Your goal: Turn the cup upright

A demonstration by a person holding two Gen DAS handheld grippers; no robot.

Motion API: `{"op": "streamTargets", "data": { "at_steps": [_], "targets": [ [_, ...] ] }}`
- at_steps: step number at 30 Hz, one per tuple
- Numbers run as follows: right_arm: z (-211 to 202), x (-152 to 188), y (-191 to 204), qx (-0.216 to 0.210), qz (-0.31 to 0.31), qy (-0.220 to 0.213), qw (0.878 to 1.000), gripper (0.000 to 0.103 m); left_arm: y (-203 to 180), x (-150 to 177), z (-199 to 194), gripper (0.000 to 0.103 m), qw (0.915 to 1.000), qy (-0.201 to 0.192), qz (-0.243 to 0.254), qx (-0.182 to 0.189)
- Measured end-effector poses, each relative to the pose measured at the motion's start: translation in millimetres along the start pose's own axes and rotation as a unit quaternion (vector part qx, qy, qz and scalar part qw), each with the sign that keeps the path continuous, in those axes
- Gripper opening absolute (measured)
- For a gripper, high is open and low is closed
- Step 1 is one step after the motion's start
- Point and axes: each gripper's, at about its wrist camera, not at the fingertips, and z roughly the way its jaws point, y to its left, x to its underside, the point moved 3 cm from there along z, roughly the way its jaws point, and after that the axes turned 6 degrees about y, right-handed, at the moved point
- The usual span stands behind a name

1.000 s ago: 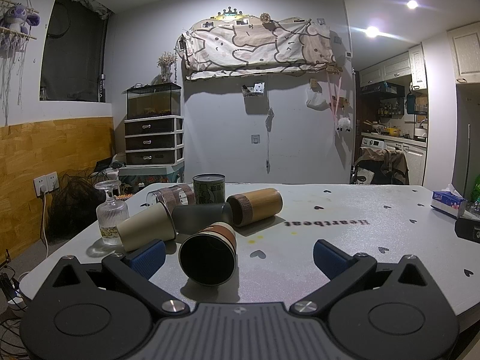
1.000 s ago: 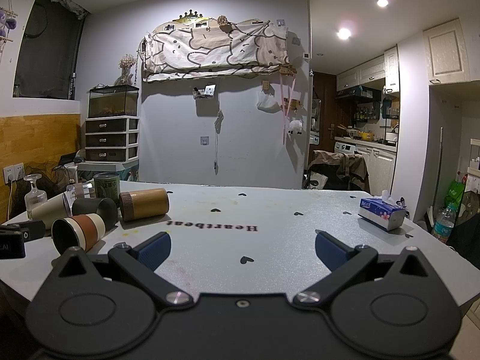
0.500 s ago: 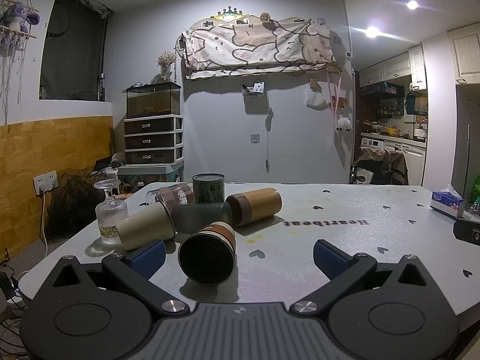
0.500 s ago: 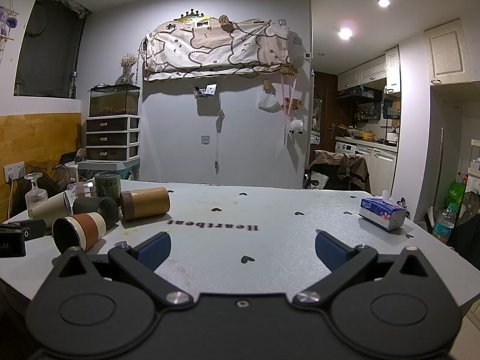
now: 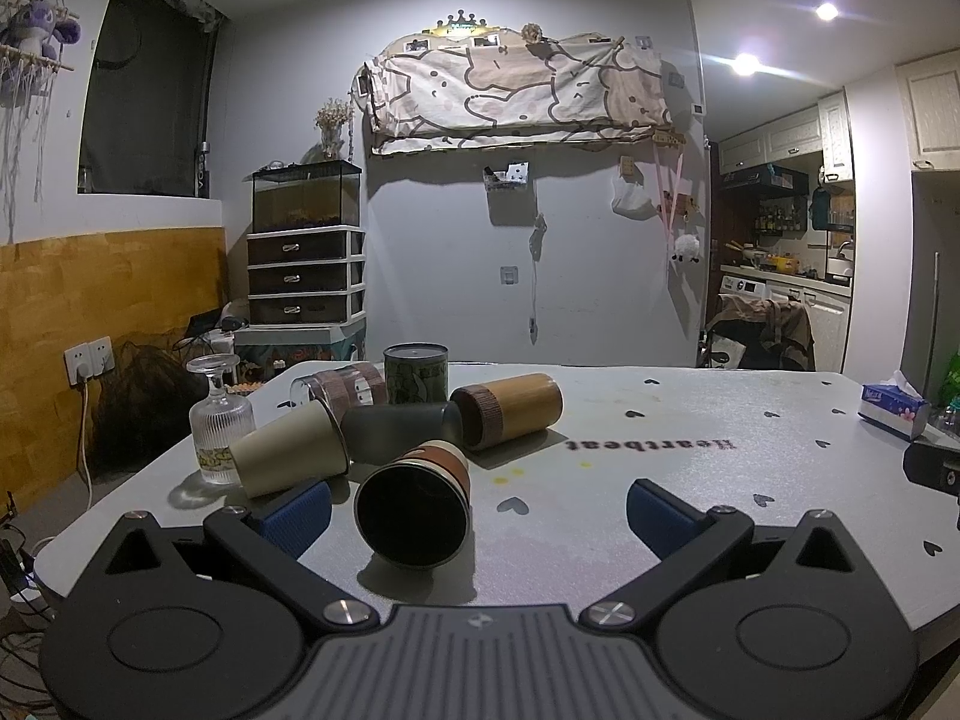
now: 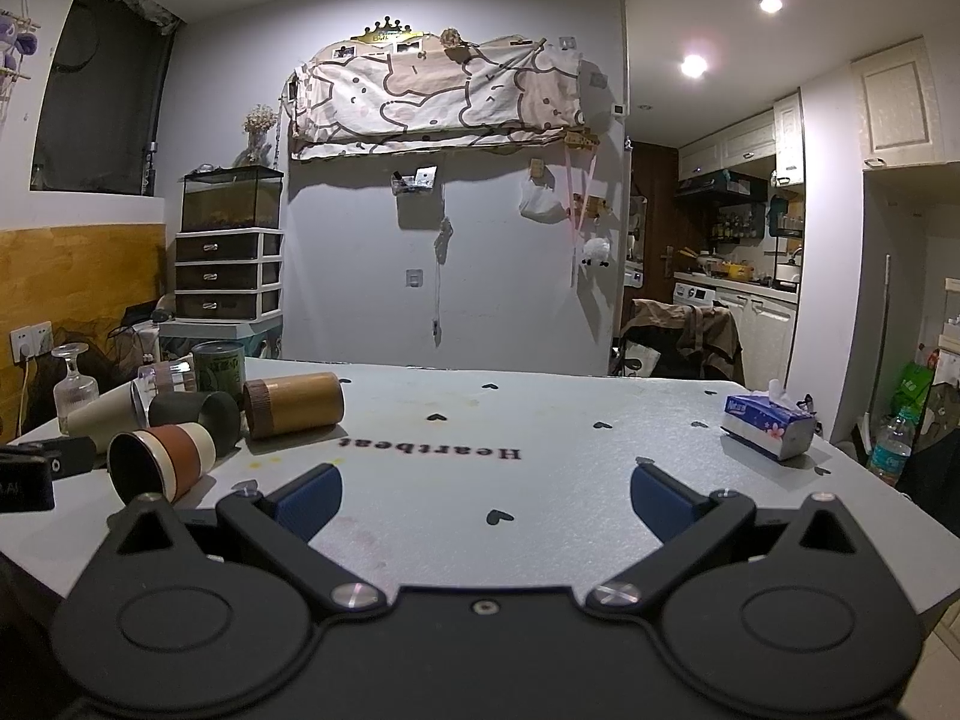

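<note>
Brown-banded cup (image 5: 414, 513) lies on its side near the table's (image 5: 690, 456) left front edge, open mouth toward the left gripper (image 5: 477, 510), long axis running away from it. Left gripper: fingers spread, empty, cup just ahead between them. Right gripper (image 6: 486, 495): spread, empty, well apart to the cup's right. Left is nearer.

A: What lies at the far left?

B: A brown-banded cream cup (image 6: 162, 463) on its side, dark mouth facing near-left, on the white heart-printed table (image 6: 540, 420). Behind it lie a black cup (image 6: 195, 414) and a bamboo cylinder (image 6: 294, 405).

A: And the right gripper (image 6: 486, 495)?

B: Jaws spread wide, empty. A blue tissue pack (image 6: 768, 426) sits far right.
</note>
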Motion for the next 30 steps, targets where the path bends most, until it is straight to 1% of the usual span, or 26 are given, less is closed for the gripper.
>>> {"op": "streamTargets", "data": {
  "at_steps": [17, 19, 22, 24, 25, 26, 30],
  "targets": [
    [2, 2, -5, -0.002, 0.001, 0.0, 1.0, 0.103, -3, 1, 5, 0.103, 1.0, 0.005, -0.003, 0.002],
    [0, 0, 1, -0.004, 0.003, -0.001, 1.0, 0.103, 0, 0, 14, 0.103, 0.9998, 0.011, -0.012, 0.009],
    [-1, 0, 5, -0.011, 0.006, -0.004, 1.0, 0.103, 7, 4, 28, 0.103, 0.9997, 0.006, -0.017, 0.018],
    [-7, 3, 1, -0.014, 0.007, -0.004, 1.0, 0.103, 11, 0, 41, 0.103, 0.9998, -0.001, -0.014, 0.013],
    [3, 10, 6, -0.017, 0.007, -0.004, 1.0, 0.103, 12, -1, 47, 0.103, 0.9999, -0.003, -0.012, 0.009],
    [4, 11, 6, -0.02, 0.008, -0.003, 1.0, 0.103, 13, 0, 54, 0.103, 0.9999, -0.003, -0.013, 0.007],
    [3, 10, 4, -0.026, 0.006, -0.005, 1.0, 0.103, 22, 2, 87, 0.103, 0.9995, 0.015, -0.025, 0.012]
  ]
}}
